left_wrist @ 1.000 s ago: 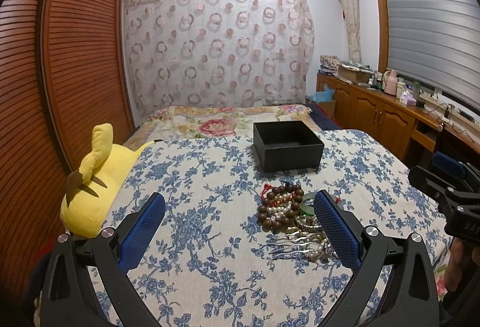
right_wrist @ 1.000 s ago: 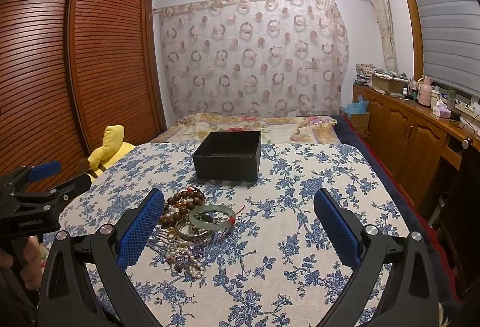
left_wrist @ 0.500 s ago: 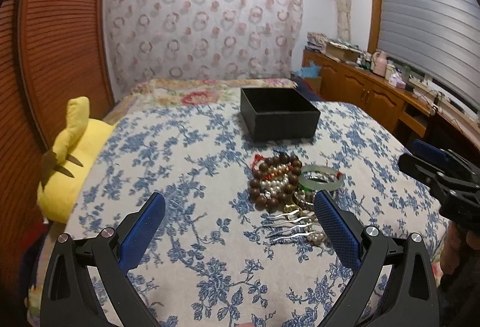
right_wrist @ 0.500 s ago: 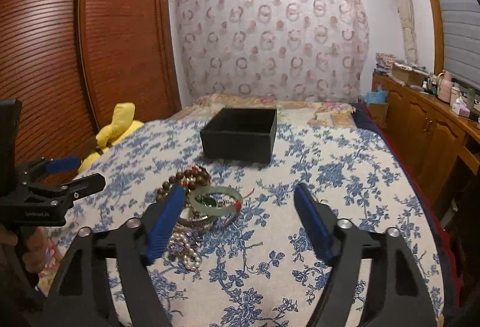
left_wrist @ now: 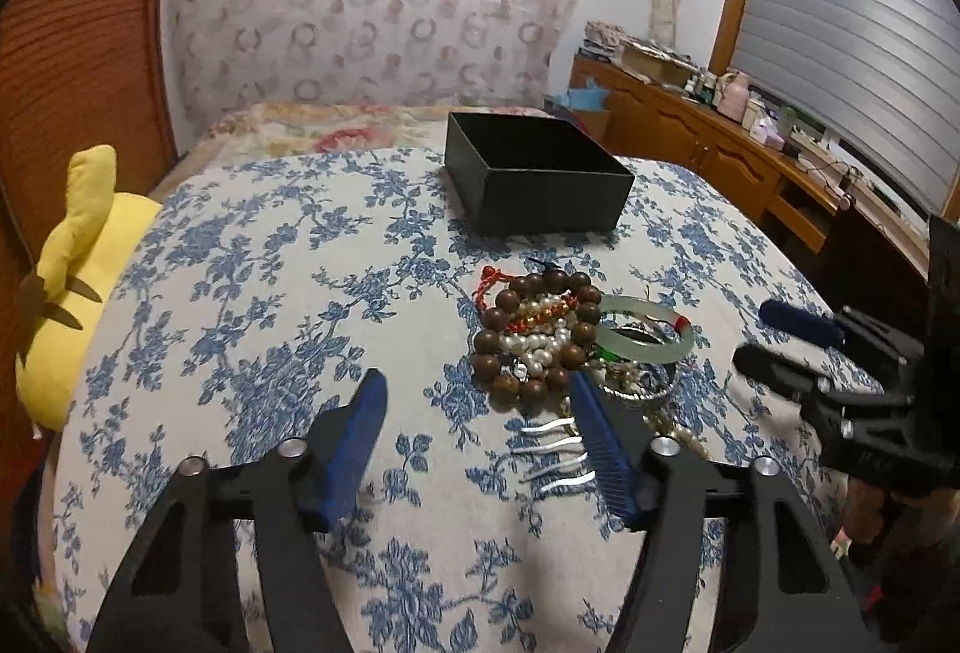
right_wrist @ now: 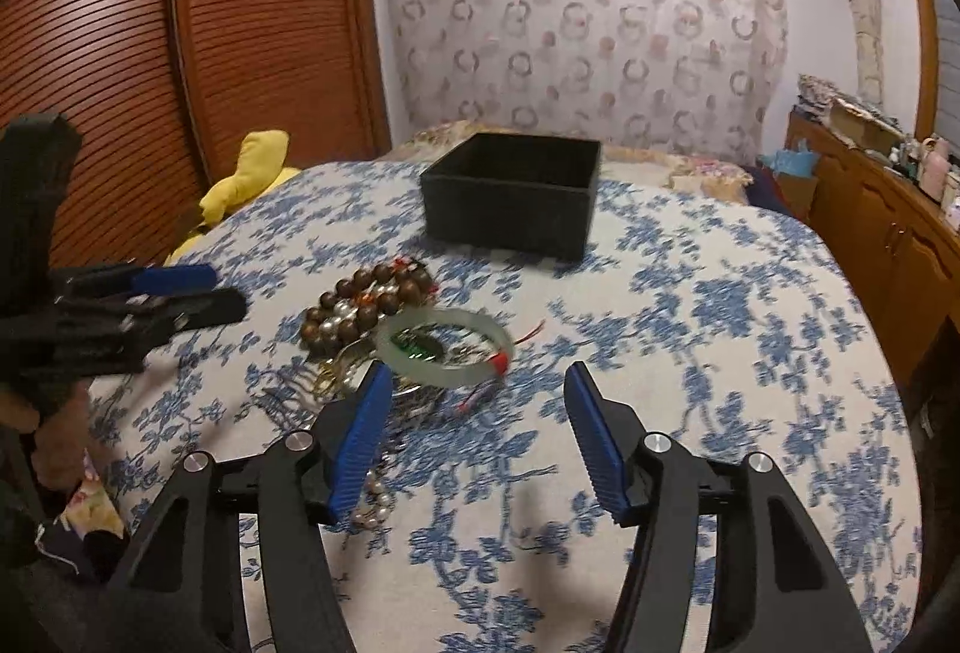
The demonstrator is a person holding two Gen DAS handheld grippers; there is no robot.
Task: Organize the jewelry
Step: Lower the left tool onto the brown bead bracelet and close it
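Both tongs, left (left_wrist: 474,401) and right (right_wrist: 477,392), just narrowed, still apart, gripping nothing. Jewelry heap (left_wrist: 564,347) on the bed (left_wrist: 270,293) just ahead; black box (left_wrist: 534,179) beyond. Approach step. Next: choose one piece, probably the jade bangle (right_wrist: 444,347), and close on it.

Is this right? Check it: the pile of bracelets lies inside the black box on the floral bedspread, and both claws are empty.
Not quite. The pile of bracelets lies on the floral bedspread in front of the black box, not inside it; the left wrist view shows this. Both the left claw and right claw are indeed empty.
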